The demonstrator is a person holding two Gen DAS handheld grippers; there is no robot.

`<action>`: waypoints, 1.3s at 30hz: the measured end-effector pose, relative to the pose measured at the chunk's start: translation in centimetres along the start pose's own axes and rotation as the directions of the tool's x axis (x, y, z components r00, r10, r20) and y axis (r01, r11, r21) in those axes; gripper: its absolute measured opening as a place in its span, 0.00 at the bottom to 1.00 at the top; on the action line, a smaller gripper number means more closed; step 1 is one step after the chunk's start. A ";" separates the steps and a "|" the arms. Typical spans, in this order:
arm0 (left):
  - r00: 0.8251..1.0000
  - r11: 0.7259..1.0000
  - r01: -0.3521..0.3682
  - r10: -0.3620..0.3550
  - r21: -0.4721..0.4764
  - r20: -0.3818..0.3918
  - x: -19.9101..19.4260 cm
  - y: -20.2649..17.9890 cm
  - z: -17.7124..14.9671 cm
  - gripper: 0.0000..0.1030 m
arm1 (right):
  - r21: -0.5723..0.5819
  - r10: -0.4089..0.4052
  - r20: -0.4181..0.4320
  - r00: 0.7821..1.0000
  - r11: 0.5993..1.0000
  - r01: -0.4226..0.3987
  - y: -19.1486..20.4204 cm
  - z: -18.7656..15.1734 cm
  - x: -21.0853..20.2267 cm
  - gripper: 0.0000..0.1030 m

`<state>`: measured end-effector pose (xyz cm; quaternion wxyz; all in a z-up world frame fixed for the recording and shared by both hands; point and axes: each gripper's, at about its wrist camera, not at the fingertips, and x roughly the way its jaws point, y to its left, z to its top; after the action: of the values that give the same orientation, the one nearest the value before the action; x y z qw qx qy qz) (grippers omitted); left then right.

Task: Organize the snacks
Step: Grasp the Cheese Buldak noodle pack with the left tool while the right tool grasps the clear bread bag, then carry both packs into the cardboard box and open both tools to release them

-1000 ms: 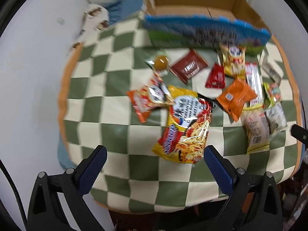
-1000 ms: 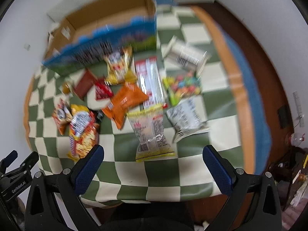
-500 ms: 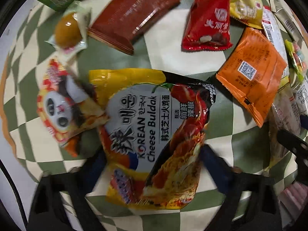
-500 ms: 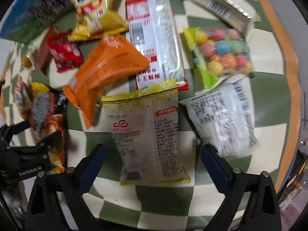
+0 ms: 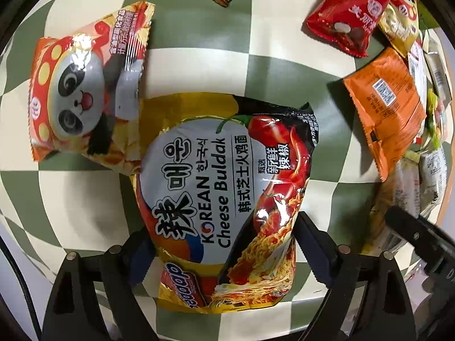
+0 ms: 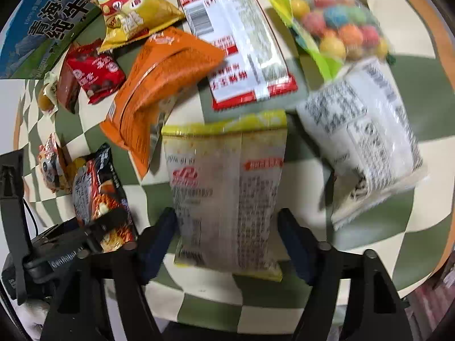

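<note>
Left tongs [image 5: 224, 250]: opening — Cheese Buldak noodle pack [image 5: 224, 187] between the pads, low on the checked bench [image 5: 85, 199].
Right tongs [image 6: 227, 238]: closing around clear yellow-edged packet [image 6: 227, 187].
Beyond: orange packet [image 6: 159, 85], candy-ball bag [image 6: 338, 25].

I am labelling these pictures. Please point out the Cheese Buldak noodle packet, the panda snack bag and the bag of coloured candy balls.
Cheese Buldak noodle packet [image 5: 216, 182]: left wrist view, printed front.
Panda snack bag [image 5: 82, 91]: left wrist view, panda face.
Bag of coloured candy balls [image 6: 338, 25]: right wrist view, the balls.
</note>
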<state>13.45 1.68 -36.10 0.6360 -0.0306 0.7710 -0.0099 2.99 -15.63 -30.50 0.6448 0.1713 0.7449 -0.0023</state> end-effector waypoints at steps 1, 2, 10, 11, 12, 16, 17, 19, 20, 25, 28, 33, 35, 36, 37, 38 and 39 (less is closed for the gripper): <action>1.000 1.000 0.000 0.000 0.000 0.005 0.0 0.0 -0.1 0.88 | 0.002 -0.004 -0.006 1.000 1.000 0.004 0.1 0.0 -0.1 0.75; 1.000 1.000 -0.001 0.001 -0.001 0.011 -0.5 0.1 -0.2 0.87 | 0.002 -0.012 -0.011 1.000 1.000 0.012 0.1 0.0 0.0 0.75; 0.997 1.000 -0.016 0.016 -0.003 0.079 -2.8 -0.2 -3.0 0.84 | 0.002 -0.116 0.006 0.993 0.993 0.116 3.1 0.2 2.4 0.61; 0.996 1.000 -0.012 0.013 -0.005 0.085 -3.0 -0.1 -3.3 0.84 | -0.004 -0.118 0.015 0.993 0.993 0.118 3.4 0.0 2.5 0.57; 0.996 1.000 -0.012 0.012 -0.006 0.087 -3.5 -0.3 -3.8 0.84 | -0.006 -0.120 0.024 0.993 0.993 0.120 3.5 -0.3 2.6 0.55; 0.995 1.000 -0.009 0.009 0.007 0.099 -5.4 -0.6 -5.6 0.82 | -0.010 -0.120 0.042 0.992 0.993 0.121 4.0 -1.9 2.6 0.47; 0.995 1.000 -0.007 0.006 0.010 0.102 -5.7 -0.6 -6.3 0.82 | -0.010 -0.118 0.047 0.992 0.993 0.119 4.0 -2.3 2.6 0.47; 0.994 1.000 0.002 -0.004 0.015 0.106 -6.3 -0.6 -7.7 0.82 | -0.009 -0.116 0.053 0.992 0.993 0.117 4.2 -3.0 2.7 0.45; 0.994 1.000 0.006 -0.008 0.018 0.108 -6.5 -0.7 -8.1 0.82 | -0.006 -0.107 0.057 0.993 0.994 0.108 4.3 -3.6 2.7 0.45; 0.989 0.998 0.041 -0.048 0.051 0.140 -9.2 -0.4 -11.5 0.82 | 0.005 -0.064 0.093 0.994 0.998 0.064 4.9 -6.0 1.4 0.44; 0.980 0.994 0.083 -0.096 0.076 0.174 -12.0 -0.2 -12.7 0.81 | -0.001 -0.021 0.139 0.990 1.000 0.022 5.2 -6.9 -0.4 0.44; 0.947 0.985 0.144 -0.166 0.099 0.275 -19.1 0.0 -12.6 0.81 | -0.023 0.059 0.237 0.970 0.998 -0.056 7.1 -7.2 -7.2 0.44; 0.926 0.981 0.157 -0.185 0.111 0.329 -22.5 0.0 -11.5 0.81 | -0.040 0.091 0.285 0.954 0.996 -0.082 8.0 -5.2 -11.1 0.44; 0.912 0.979 0.162 -0.196 0.122 0.360 -24.4 -0.2 -11.0 0.81 | -0.052 0.107 0.310 0.945 0.994 -0.095 8.0 -4.3 -12.8 0.44; 0.904 0.978 0.163 -0.200 0.129 0.377 -25.5 -0.3 -10.0 0.81 | -0.065 0.123 0.329 0.936 0.992 -0.108 8.1 -3.2 -14.5 0.44; 0.893 0.977 0.167 -0.207 0.133 0.401 -27.2 -0.3 -8.9 0.81 | -0.074 0.137 0.342 0.929 0.990 -0.119 7.6 -2.5 -16.9 0.44; 0.880 0.976 0.172 -0.215 0.137 0.424 -28.8 -0.3 -7.6 0.81 | -0.090 0.157 0.364 0.918 0.987 -0.134 8.0 -1.3 -18.5 0.44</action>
<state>11.50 2.94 -6.38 0.7890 -0.0783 0.6006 -0.1031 5.82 -12.49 -10.79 0.7770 0.2023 0.5949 0.0368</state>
